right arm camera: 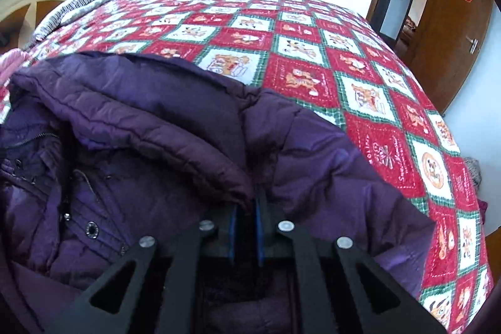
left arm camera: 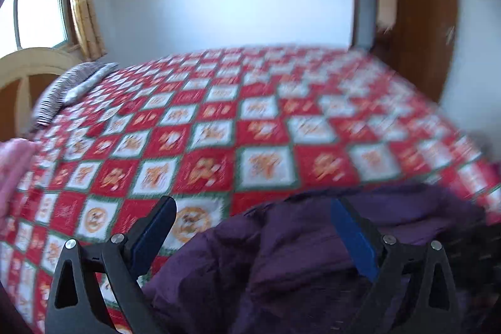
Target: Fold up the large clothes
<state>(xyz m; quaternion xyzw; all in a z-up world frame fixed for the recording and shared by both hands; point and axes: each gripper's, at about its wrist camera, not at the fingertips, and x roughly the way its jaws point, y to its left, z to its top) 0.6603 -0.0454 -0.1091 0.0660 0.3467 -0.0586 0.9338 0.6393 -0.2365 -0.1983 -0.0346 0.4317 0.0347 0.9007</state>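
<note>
Checked red quilt [right arm camera: 313, 58] covers bed; striped pillow [right arm camera: 75, 5]; wooden door [right arm camera: 454, 36] open

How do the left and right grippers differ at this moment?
The left gripper has its jaws wide apart with nothing clamped, above the purple jacket; the right gripper has its jaws shut on a fold of that jacket. The left view is motion-blurred, the right sharp. Both have blue pads.

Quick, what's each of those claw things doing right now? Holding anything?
Left gripper: open, nothing between its fingers, above the purple coat.
Right gripper: shut on a fold of the purple coat.
</note>
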